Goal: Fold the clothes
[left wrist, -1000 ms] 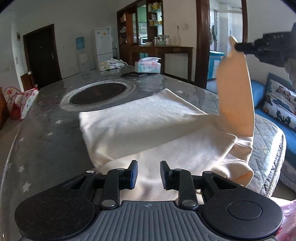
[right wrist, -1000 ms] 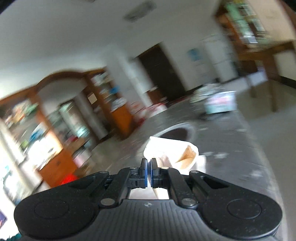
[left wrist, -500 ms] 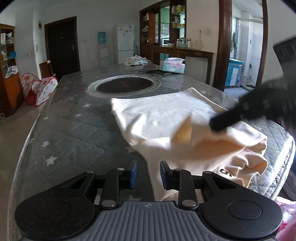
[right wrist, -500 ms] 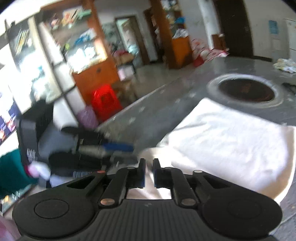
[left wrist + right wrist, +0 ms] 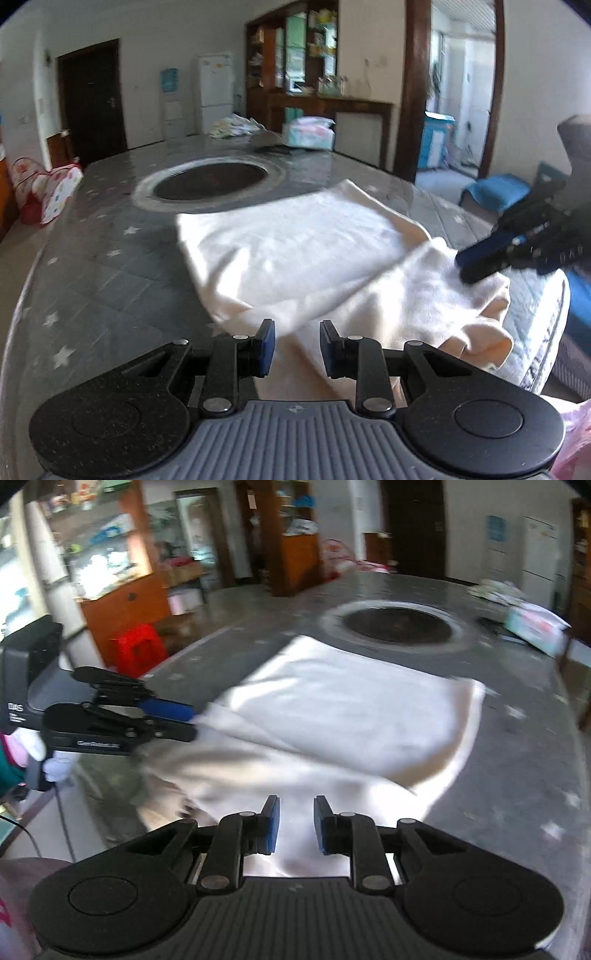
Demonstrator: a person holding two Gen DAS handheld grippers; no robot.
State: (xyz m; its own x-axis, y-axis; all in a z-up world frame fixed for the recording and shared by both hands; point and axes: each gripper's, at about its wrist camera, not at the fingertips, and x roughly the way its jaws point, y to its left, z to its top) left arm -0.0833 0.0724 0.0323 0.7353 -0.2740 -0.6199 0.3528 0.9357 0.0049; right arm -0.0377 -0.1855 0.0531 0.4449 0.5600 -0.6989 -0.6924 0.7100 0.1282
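Cream garment (image 5: pixel 306 254), partly folded, flat on the star-patterned tabletop (image 5: pixel 92 266)

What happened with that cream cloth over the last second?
The right gripper carried the lifted flap down onto the cream garment and its jaws have just been opening, letting it go. The left gripper stayed open and empty; the tissue pack and quilted table look unchanged.

This was a home's living and dining room. A quilted, star-patterned counter (image 5: pixel 92 258) held a round inset hotplate (image 5: pixel 210 181). Beyond it stood a white fridge (image 5: pixel 216 94), a dark door (image 5: pixel 92 99), wooden cabinets (image 5: pixel 295 55) and a tissue pack (image 5: pixel 308 133).
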